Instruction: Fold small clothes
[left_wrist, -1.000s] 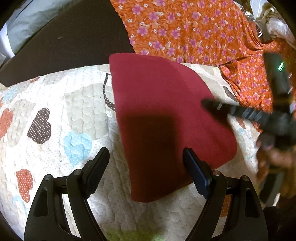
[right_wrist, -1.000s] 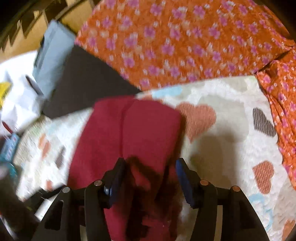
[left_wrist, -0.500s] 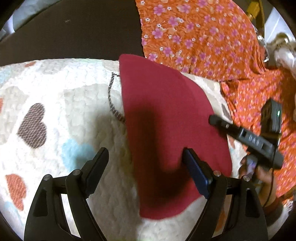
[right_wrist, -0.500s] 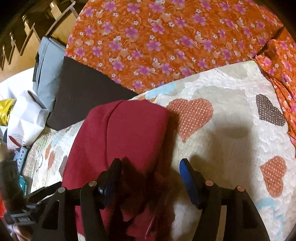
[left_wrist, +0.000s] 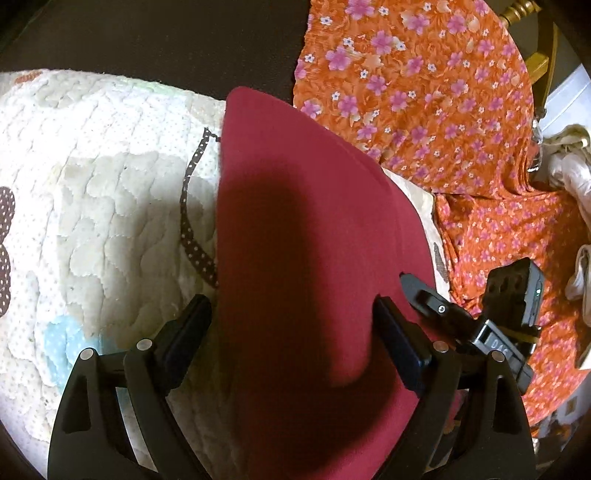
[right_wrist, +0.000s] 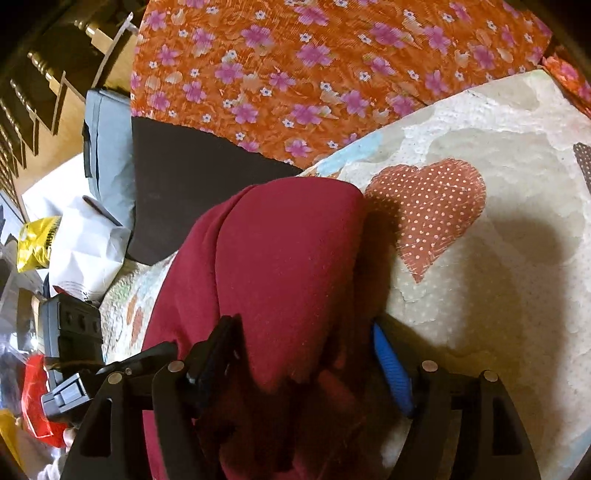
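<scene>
Folded dark red garment (left_wrist: 303, 229) lying on the heart-patterned quilt (left_wrist: 92, 192), the left gripper (left_wrist: 291, 328) wide open and gripping nothing, the right gripper (right_wrist: 306, 354) having just been opening, cloth lying loose between its fingers.

Bare heart-print quilt (right_wrist: 498, 280) lies open to the right of the maroon garment (right_wrist: 280, 266), and again on its other side (left_wrist: 92, 206). Beyond it, orange floral fabric (right_wrist: 314, 66) and a dark cloth (right_wrist: 184, 184) crowd the far edge (bags (right_wrist: 85, 251) heap at the left).
</scene>
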